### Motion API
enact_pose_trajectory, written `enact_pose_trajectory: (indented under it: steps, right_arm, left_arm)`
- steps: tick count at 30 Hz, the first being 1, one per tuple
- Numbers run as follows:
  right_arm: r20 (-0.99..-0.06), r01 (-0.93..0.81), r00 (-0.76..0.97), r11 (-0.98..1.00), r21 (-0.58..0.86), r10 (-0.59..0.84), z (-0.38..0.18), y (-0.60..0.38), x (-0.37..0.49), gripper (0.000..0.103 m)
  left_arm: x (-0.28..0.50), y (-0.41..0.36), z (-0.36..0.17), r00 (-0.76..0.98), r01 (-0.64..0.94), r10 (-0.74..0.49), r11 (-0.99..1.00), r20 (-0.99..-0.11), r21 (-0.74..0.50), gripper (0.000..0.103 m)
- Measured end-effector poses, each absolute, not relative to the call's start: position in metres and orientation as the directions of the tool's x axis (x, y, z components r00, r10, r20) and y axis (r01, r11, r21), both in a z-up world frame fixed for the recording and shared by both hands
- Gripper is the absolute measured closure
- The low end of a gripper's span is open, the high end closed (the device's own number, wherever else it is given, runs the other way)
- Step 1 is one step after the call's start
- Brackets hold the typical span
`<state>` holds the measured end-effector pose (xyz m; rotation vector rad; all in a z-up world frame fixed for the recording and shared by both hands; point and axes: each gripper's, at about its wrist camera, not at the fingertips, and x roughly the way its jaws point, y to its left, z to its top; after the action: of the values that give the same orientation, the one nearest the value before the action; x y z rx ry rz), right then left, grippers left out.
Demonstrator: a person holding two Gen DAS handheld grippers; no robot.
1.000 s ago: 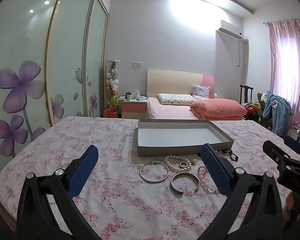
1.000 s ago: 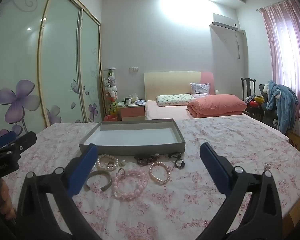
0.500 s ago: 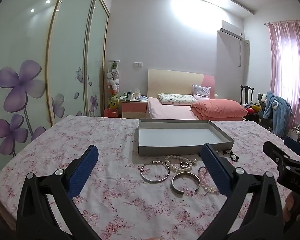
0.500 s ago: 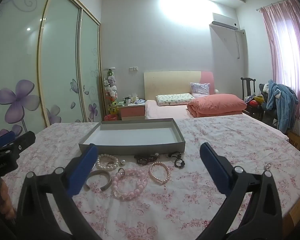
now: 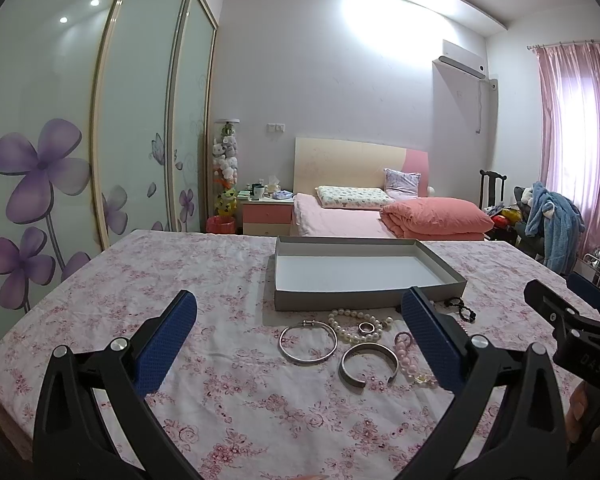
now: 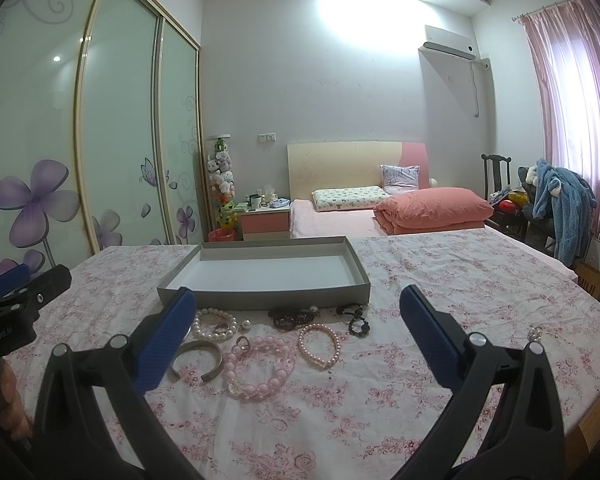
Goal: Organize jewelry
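A shallow grey box stands empty on a table with a floral cloth. In front of it lie a thin silver bangle, a silver cuff, a white pearl bracelet with a ring, a pink bead bracelet, a small pink pearl bracelet, a dark red bead strand and black beads. My left gripper and my right gripper are open and empty, held above the jewelry.
The floral table cloth runs to edges at left and right. Behind the table are a bed, a nightstand, sliding wardrobe doors and a chair with clothes. The right gripper shows at the left view's right edge.
Both grippers have barely shifted. The jewelry and the box have not moved.
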<state>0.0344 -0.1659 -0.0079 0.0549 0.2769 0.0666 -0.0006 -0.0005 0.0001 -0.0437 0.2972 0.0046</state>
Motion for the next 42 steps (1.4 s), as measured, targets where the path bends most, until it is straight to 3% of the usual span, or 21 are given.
enact_pose_trajectory:
  steps: [42]
  right_arm:
    - [-0.278, -0.054, 0.958, 0.996, 0.07, 0.071, -0.0089, -0.1676, 0.0361, 0.004]
  left_arm:
    - [0.0, -0.0088, -0.0045, 0.954, -0.013, -0.002, 0.999, -0.301, -0.046, 0.002]
